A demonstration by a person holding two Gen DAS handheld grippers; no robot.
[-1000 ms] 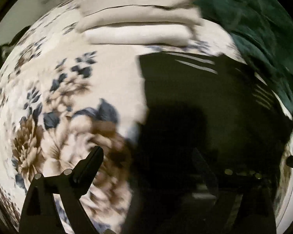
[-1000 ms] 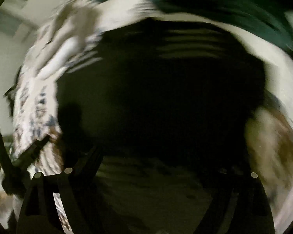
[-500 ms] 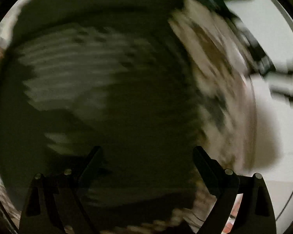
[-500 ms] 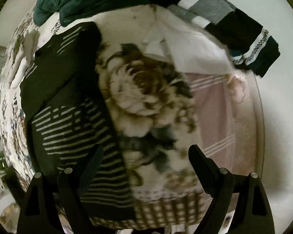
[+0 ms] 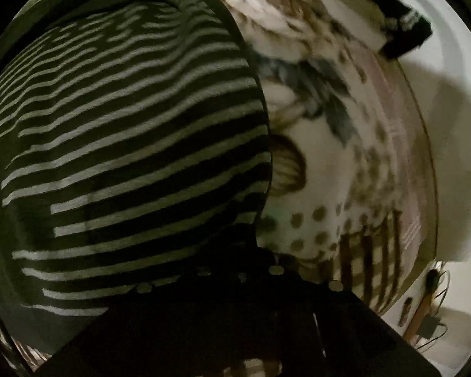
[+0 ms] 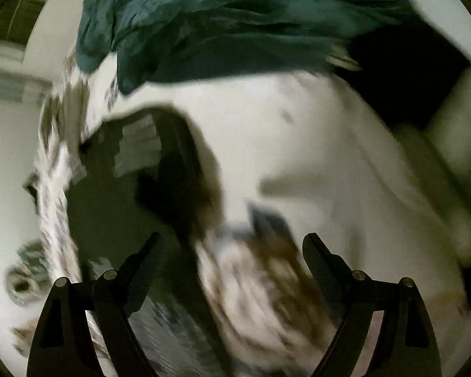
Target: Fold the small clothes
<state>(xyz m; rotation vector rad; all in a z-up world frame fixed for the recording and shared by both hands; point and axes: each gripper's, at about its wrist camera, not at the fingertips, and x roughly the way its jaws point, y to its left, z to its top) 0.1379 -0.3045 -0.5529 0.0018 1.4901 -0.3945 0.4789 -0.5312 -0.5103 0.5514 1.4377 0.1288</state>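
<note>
A black garment with thin white stripes [image 5: 125, 141] lies spread over the floral blanket [image 5: 323, 163] and fills the left of the left wrist view. My left gripper [image 5: 256, 246] points steeply down at the garment's right edge, with its jaws closed together on that hem. The fingers are dark against the dark cloth. In the blurred right wrist view, my right gripper [image 6: 235, 245] hangs over the blanket [image 6: 298, 157], its jaws wide and closing slightly with nothing pressed between them. The striped garment [image 6: 138, 154] lies to the gripper's left.
A rumpled teal cloth [image 6: 235, 15] is heaped at the far side of the bed, with a black item [image 6: 408, 72] beside it. Another black garment with white trim [image 5: 402, 31] hangs at the bed's far corner. Cables and small items [image 5: 430, 323] lie on the floor by the bed.
The left gripper swept from the floral blanket across the striped garment to its right edge and shut there. The right gripper's view swung across the bed; its jaws stay wide.
</note>
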